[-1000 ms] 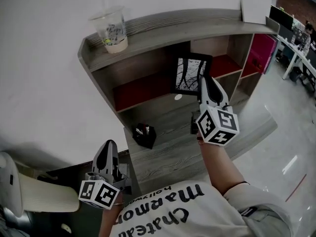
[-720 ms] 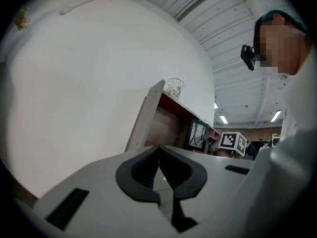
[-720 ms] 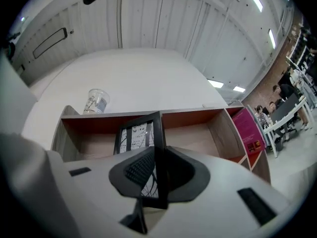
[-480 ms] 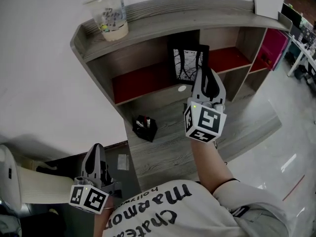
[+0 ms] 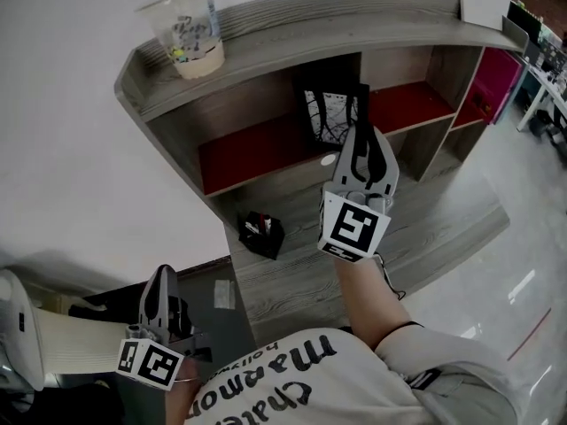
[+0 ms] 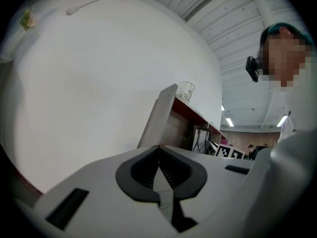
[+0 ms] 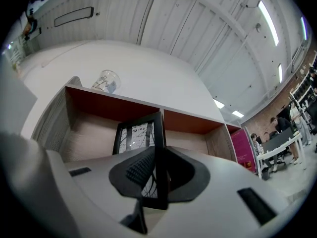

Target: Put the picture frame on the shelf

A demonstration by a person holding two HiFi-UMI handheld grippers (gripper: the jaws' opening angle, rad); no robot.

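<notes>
- Against the white wall, shelf unit [image 5: 337, 27] with red-backed compartments; it sits at the back of the grey desk [image 5: 292, 277].
- Picture frame [image 5: 326, 113] is upright in the mouth of the middle compartment. A second ago it was lower and further right, in front of the divider, so it has been carried up and left toward the opening.
- Meaning for the task: carry looks nearly done and set-down is probably the step in hand. Can't tell if the frame's bottom edge touches the compartment floor yet.
- Right arm: forearm stretched forward from the body, marker cube facing the camera, right gripper [image 5: 359, 138] pointing into the shelf. It has gone deeper than before.
- Right gripper [image 7: 158, 155] jaws are pinching the frame's [image 7: 134, 135] right side edge, with a ribbed pad on each face.
- Left gripper [image 5: 159, 282] is low by the person's side, off the desk's left edge and well apart from the shelf. It has dropped a bit lower and is idle.
- Left gripper [image 6: 158, 155] jaws are pressed together with nothing between them.
- Plastic cup [image 5: 189, 38] on the top board and a small black box [image 5: 263, 235] on the desk are both untouched.
</notes>
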